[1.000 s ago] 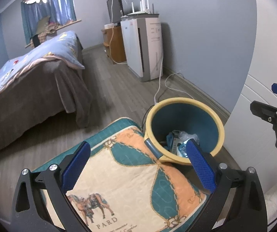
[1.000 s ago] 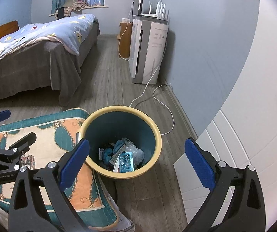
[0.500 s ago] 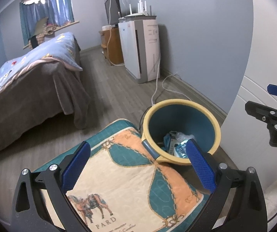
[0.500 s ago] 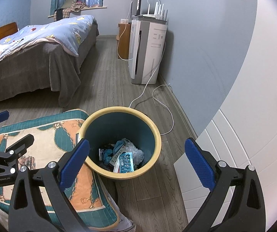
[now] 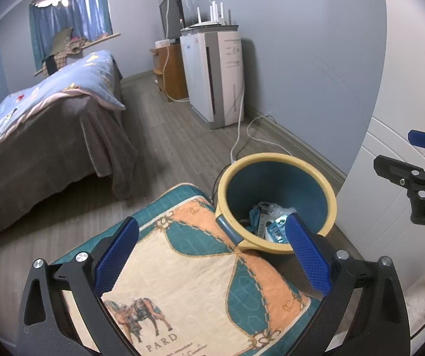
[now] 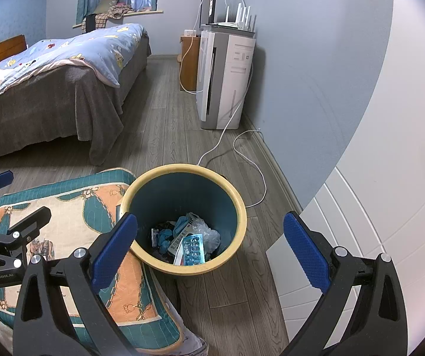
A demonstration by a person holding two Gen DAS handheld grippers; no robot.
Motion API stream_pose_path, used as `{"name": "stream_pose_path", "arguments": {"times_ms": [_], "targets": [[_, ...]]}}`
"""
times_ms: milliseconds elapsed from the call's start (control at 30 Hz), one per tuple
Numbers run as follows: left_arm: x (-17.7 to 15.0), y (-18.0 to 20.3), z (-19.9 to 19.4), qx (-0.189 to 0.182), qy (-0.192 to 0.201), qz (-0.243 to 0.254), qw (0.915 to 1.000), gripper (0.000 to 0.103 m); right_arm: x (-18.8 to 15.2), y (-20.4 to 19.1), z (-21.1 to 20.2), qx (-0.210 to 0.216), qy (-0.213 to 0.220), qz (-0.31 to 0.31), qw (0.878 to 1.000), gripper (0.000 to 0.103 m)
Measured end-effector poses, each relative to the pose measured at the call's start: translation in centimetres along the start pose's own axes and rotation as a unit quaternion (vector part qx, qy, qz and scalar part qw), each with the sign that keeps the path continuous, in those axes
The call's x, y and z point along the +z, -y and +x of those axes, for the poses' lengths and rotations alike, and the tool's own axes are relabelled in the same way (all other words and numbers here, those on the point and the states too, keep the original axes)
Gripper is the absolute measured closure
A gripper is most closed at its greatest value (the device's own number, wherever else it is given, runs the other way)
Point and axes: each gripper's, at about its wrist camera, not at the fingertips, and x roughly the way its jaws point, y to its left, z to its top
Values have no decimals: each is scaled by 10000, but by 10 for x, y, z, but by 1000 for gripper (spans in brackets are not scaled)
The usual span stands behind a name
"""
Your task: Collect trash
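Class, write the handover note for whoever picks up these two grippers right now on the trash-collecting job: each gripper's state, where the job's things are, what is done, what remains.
Left gripper: jaws wide open, empty, above the patterned cushion.
Right gripper: jaws wide open, empty, over the floor by the bin.
Trash bin: upright on the wooden floor, its rim against the cushion's edge.
Done: wrappers, crumpled plastic and a blue blister pack lie in the bin's bottom.
Left: no loose trash shows on the cushion or the visible floor; check outside these views.

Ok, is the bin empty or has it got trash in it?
Not empty. The bin stands upright, with a low pile of wrappers covering its bottom, far below the rim.
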Motion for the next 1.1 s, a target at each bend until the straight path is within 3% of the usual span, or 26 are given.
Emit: {"name": "stream_pose_path", "arguments": {"times_ms": [1100], "targets": [[1,3,0,-26,11,-5,10000,5,0,3,0,10,1,11,10000,6]]}}
